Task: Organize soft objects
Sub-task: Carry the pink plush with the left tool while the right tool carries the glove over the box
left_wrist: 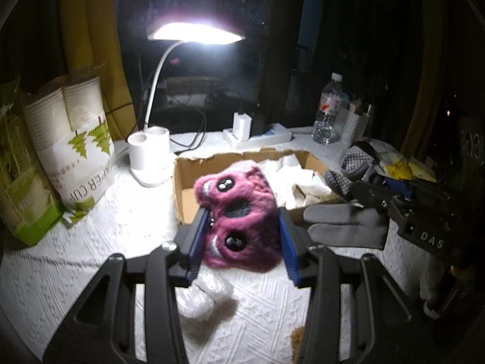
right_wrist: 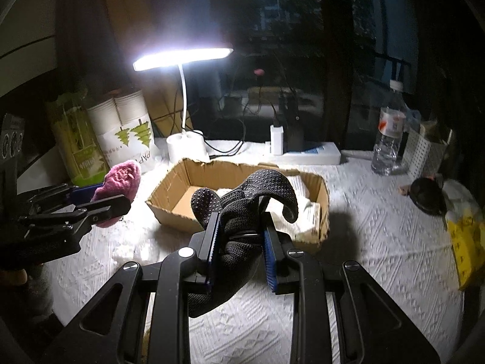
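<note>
My left gripper (left_wrist: 242,230) is shut on a pink furry plush (left_wrist: 239,209) with black button eyes, held above the white cloth just in front of the cardboard box (left_wrist: 188,179). In the right wrist view the same plush (right_wrist: 119,182) shows at the left between the left gripper's fingers (right_wrist: 106,206). My right gripper (right_wrist: 241,236) is shut on a black knit glove (right_wrist: 242,209) with grip dots, lifted in front of the box (right_wrist: 169,209). The glove (left_wrist: 345,227) and right gripper also appear at the right of the left wrist view. White cloths (right_wrist: 303,209) lie inside the box.
A lit white desk lamp (right_wrist: 185,145) stands behind the box. Paper cup packs (left_wrist: 78,139) stand at the left. A water bottle (right_wrist: 389,133), a white perforated basket (right_wrist: 421,151), a dark round object (right_wrist: 424,195) and a yellow packet (right_wrist: 466,239) sit at the right. A white soft bundle (left_wrist: 200,300) lies under the plush.
</note>
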`<state>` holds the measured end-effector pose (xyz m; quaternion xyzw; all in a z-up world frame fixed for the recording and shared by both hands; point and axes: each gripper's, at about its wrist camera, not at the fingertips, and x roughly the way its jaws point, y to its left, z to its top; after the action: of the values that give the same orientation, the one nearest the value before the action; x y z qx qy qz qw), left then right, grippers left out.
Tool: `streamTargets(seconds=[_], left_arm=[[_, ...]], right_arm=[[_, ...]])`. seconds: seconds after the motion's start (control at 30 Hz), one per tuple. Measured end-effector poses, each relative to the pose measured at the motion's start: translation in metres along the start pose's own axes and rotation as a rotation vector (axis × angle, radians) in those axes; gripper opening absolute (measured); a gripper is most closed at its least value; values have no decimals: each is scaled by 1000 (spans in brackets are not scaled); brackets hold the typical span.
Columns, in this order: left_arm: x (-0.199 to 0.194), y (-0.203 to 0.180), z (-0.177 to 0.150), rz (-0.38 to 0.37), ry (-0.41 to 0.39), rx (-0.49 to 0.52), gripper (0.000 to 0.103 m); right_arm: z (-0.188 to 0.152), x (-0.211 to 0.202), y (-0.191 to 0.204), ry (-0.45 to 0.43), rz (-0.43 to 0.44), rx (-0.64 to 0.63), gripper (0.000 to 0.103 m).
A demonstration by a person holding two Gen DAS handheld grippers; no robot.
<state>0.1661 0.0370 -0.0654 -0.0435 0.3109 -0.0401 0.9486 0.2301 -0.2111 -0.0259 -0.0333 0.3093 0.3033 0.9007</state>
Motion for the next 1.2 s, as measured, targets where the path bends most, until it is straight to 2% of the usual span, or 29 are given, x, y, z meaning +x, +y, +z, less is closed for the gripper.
streamTargets(seconds=[0.63, 1.2], left_arm=[[19, 25, 29, 4, -48, -9, 45], [76, 37, 32, -2, 16, -32, 45]], right_arm=[[36, 30, 12, -24, 23, -47, 27], [44, 76, 6, 23, 42, -39, 27]])
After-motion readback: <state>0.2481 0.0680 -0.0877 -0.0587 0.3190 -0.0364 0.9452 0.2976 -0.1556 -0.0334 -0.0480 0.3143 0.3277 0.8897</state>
